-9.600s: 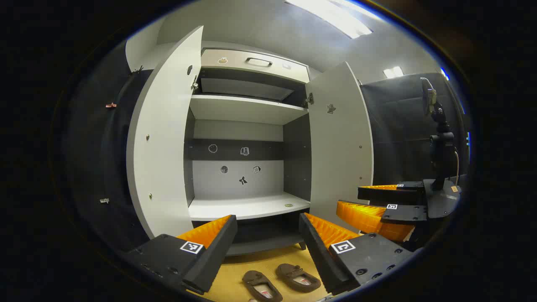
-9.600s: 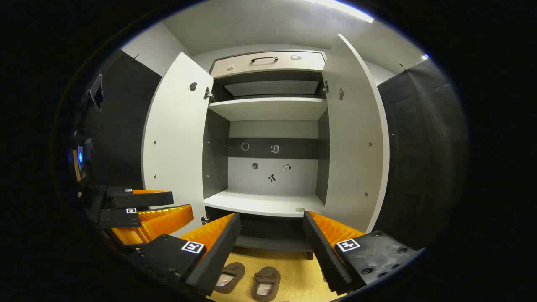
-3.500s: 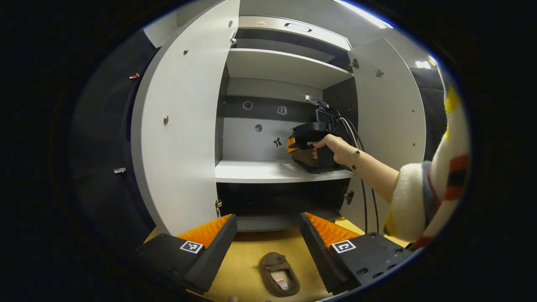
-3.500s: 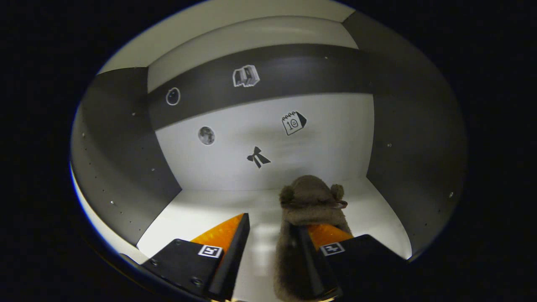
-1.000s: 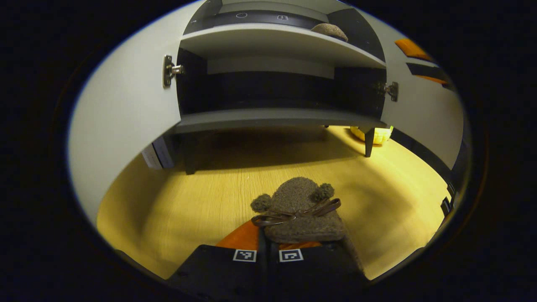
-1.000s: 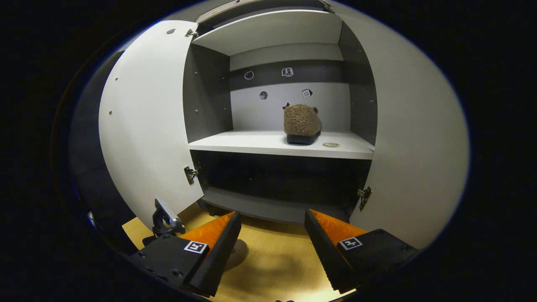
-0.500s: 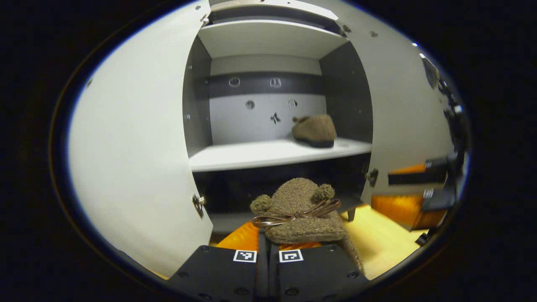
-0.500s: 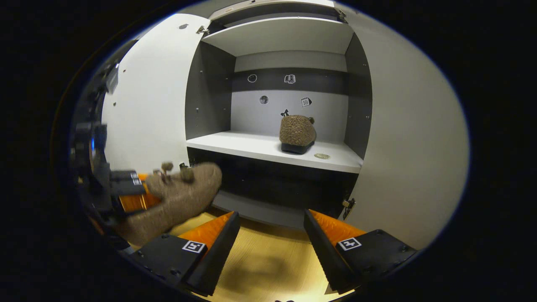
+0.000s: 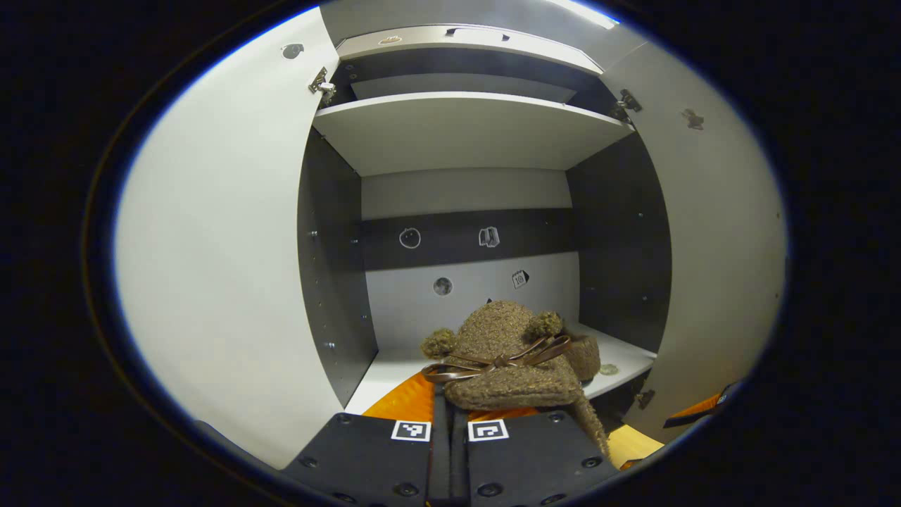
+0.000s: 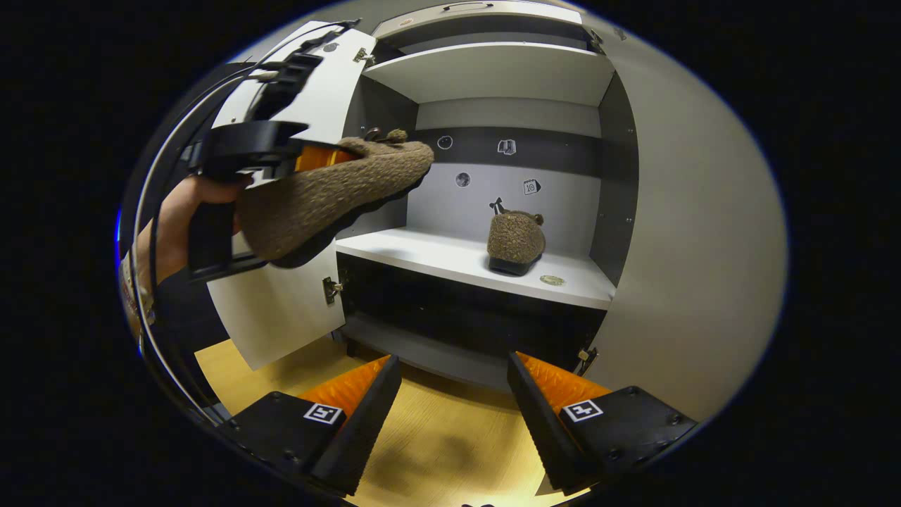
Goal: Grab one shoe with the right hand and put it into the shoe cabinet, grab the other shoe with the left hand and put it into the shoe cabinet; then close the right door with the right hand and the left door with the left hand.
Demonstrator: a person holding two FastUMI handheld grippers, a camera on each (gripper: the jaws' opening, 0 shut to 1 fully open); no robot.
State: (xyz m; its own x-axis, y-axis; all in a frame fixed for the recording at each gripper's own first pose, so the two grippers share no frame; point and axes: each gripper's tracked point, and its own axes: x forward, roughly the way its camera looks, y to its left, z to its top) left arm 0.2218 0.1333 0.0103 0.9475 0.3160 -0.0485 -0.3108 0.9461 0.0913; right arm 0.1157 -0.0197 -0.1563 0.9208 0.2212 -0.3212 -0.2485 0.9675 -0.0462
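Note:
My left gripper [image 9: 450, 415] is shut on a brown fuzzy shoe with a bow [image 9: 500, 359], held in the air in front of the cabinet's middle shelf [image 9: 391, 370]. In the right gripper view this left gripper [image 10: 320, 156] and its shoe [image 10: 331, 193] hang at the upper left, beside the open left door [image 10: 274, 317], above shelf height. The other brown shoe [image 10: 516, 241] stands on the white shelf [image 10: 436, 257] toward the right; in the left gripper view it [image 9: 588, 355] peeks out behind the held one. My right gripper [image 10: 454, 394] is open over the floor, nothing between its fingers.
Both cabinet doors stand open: the left door [image 9: 211, 246] and the right door [image 10: 690, 246]. A small round thing [image 10: 552, 280] lies on the shelf by the placed shoe. A hand [image 10: 165, 225] holds the left gripper. Wooden floor [image 10: 436, 451] lies below, with an upper shelf [image 9: 464, 130] above.
The left gripper has lifted its shoe from just above the floor up to the middle shelf's height, closer to the opening. The right gripper stays open and low.

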